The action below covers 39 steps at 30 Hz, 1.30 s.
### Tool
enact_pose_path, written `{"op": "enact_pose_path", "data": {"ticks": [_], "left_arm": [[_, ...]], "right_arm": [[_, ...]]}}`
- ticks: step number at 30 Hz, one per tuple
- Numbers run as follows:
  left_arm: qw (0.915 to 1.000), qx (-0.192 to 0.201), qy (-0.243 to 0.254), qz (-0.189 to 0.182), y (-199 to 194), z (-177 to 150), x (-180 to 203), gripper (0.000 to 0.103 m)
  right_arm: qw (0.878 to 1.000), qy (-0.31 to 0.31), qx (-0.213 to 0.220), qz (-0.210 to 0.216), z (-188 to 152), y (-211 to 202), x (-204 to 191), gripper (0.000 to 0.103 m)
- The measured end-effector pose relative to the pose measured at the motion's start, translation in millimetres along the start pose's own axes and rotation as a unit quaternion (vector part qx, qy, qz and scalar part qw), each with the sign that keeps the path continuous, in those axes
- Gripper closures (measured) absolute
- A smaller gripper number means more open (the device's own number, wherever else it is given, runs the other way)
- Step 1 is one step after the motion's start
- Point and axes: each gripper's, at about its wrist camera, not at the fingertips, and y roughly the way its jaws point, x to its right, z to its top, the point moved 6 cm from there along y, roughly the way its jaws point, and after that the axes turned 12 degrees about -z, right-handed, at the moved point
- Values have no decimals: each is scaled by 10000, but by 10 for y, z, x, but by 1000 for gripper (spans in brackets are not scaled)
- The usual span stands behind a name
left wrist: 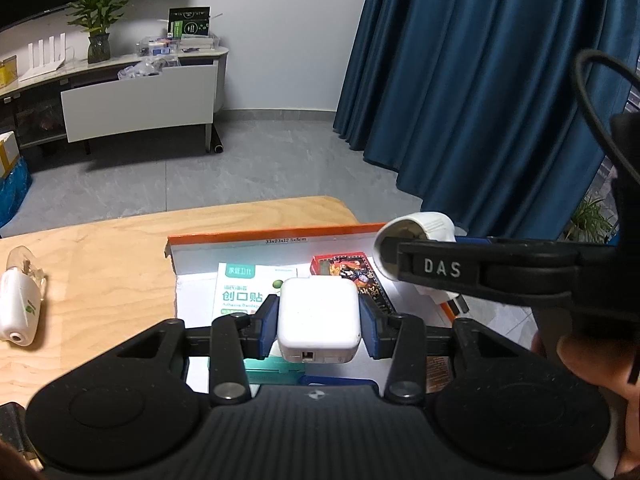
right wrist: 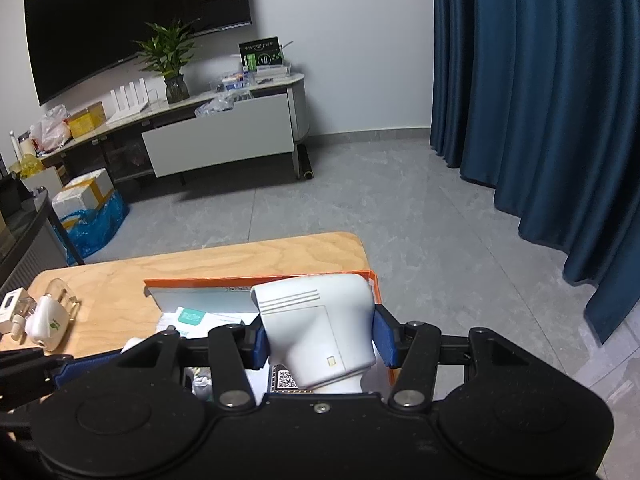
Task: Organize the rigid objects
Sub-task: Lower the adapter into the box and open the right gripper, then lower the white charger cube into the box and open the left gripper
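Chargers and such small hard things are being gathered into the orange-rimmed box [left wrist: 256, 237] at the right end of the wooden table [left wrist: 100, 248].

From the left wrist: the left gripper [left wrist: 318, 322] has its blue pads pressed on both sides of a white charger block [left wrist: 318, 316], held just above the box, over a green-and-white plaster packet [left wrist: 240, 288] and a red card pack [left wrist: 352, 276] already lying inside. To the right the right gripper [left wrist: 416, 256] crosses the view, carrying a white handheld device [left wrist: 416, 228] over the box's far right part. On the table's left lies a white bottle-shaped gadget [left wrist: 18, 308], not yet put away.

From the right wrist: the jaws pinch the white handheld device [right wrist: 320, 332] by its body, its wide head toward the far wall of the box [right wrist: 256, 278].

To do this well, I'd say each hand should lower its piece onto a bare patch of the box floor, the two well apart so they don't knock together. Only spread the jaws once the thing rests flat. The device looks top-heavy, so laying it on its side seems safer.
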Motion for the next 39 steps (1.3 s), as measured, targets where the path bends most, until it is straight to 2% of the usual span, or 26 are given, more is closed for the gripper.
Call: {"op": "enact_pose_path", "data": {"ticks": [21,28,30,34,39], "left_arm": [[9994,-260,125,-180,267,-21,79,60],[9987,-380,141,-316,334,-55,125,60],[9988,-345,152,-303,303,-51,129,56],[9993,-254,135,-234,205,-33,125,40],[9999,-97,73,-78,9,12,77,29]], "right_arm": [[9997,-69,-236,20,66,350,-100,41],[9999,-47,-146,5,78,300,-136,34],[10000,-47,-53,-34,100,244,-132,33],[9996,13,228,-154,146,65,-109,28],[9980,110,555,-279,184,-202,-69,22]]}}
